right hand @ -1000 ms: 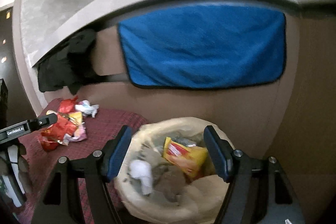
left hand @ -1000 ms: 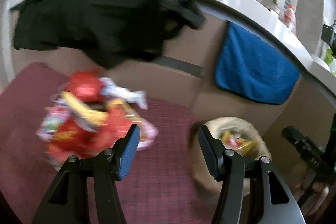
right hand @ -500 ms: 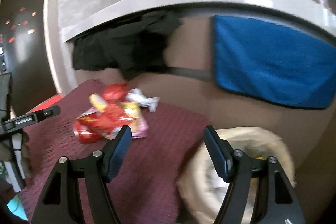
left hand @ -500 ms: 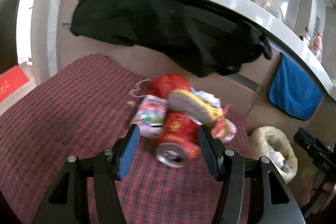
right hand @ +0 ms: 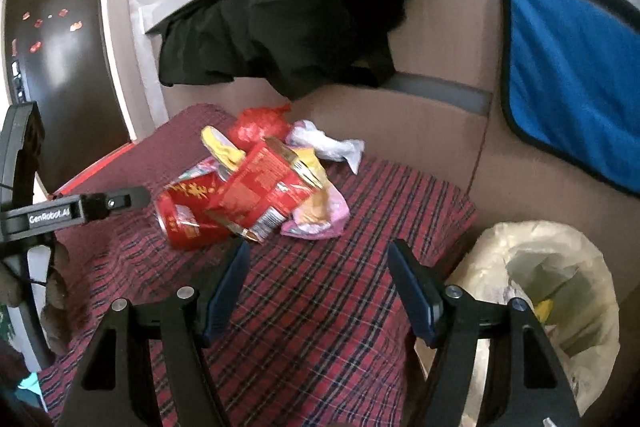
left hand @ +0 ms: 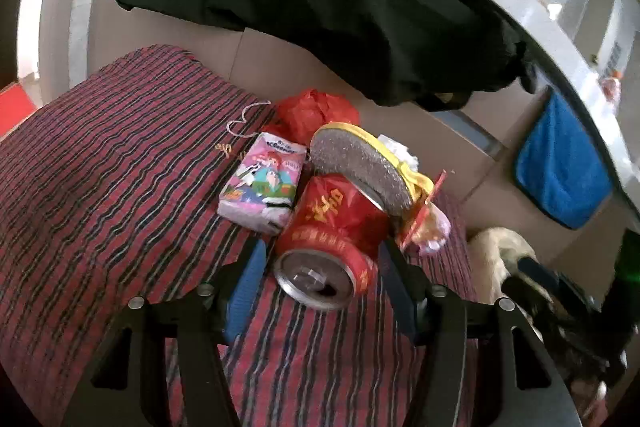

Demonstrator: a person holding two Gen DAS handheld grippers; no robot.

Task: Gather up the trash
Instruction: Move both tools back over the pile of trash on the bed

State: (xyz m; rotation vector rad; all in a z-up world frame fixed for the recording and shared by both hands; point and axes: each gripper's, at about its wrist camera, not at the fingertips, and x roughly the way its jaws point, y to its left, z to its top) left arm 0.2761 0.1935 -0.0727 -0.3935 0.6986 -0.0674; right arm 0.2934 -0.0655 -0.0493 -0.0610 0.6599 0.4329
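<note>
A pile of trash lies on the red plaid cloth [left hand: 100, 187]: a red drink can [left hand: 332, 223] on its side, a pink cartoon pack [left hand: 264, 187], a red plastic bag [left hand: 316, 113] and a silver-lined yellow wrapper [left hand: 360, 171]. My left gripper [left hand: 320, 255] straddles the can's open end; its jaws are opening and the pads stand clear of the can. In the right wrist view a red snack bag [right hand: 260, 191] lies over the can [right hand: 188, 215], with a crumpled white tissue [right hand: 324, 143] behind. My right gripper [right hand: 318, 251] is open, empty, short of the pile.
A beige trash bag [right hand: 552, 291] holding several scraps stands open at the cloth's right edge. Behind the pile, a cardboard wall [right hand: 432, 131] carries a black garment [left hand: 320, 7] and a blue towel [right hand: 568, 79] hung from a grey counter edge.
Both views swung left from the trash bag to the pile. The left gripper dropped closer until the red can lay between its fingers. The right gripper left the bag's mouth.
</note>
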